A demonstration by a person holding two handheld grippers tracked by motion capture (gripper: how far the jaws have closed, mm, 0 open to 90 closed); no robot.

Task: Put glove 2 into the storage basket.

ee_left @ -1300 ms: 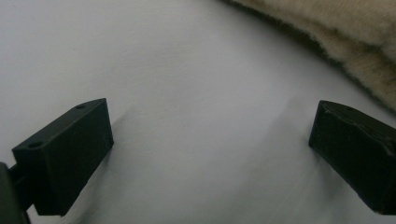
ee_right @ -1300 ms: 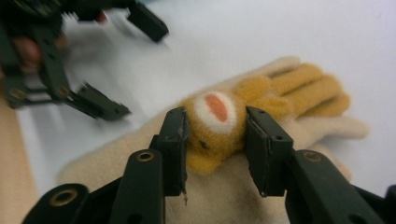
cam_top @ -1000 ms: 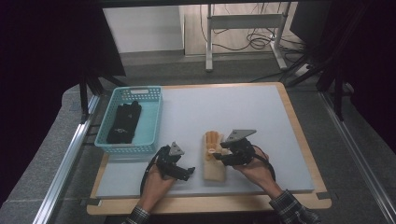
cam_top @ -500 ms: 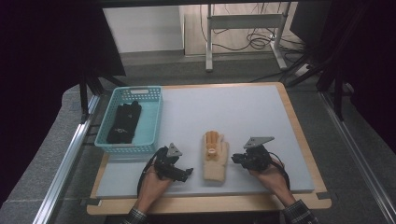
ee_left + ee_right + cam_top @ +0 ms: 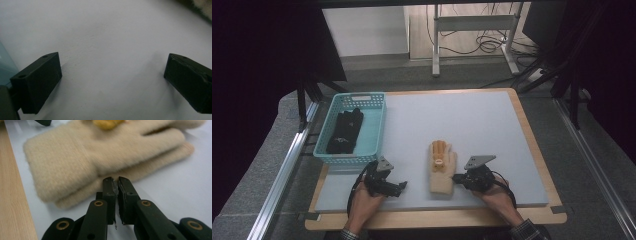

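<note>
A pair of cream woolly gloves (image 5: 442,170) lies stacked flat on the white mat, the top one with orange finger patches. My right gripper (image 5: 455,177) rests low on the mat at the gloves' right side. In the right gripper view its jaws (image 5: 116,181) have just been closing and now stand shut with nothing between them, tips right at the edge of the gloves (image 5: 75,162). My left gripper (image 5: 401,186) sits left of the gloves, apart from them. Its jaws (image 5: 112,80) stand wide open over bare mat.
A blue basket (image 5: 339,155) holding black gloves (image 5: 346,131) stands at the mat's left edge, close behind the left gripper. The white mat (image 5: 452,120) lies on a wooden board (image 5: 537,150). Its front strip (image 5: 12,207) runs beside the gloves' cuff.
The right gripper came off the top of the gloves, moved right and down to the mat, and its jaws closed empty. The gloves now lie flat. The left gripper shifted slightly.
</note>
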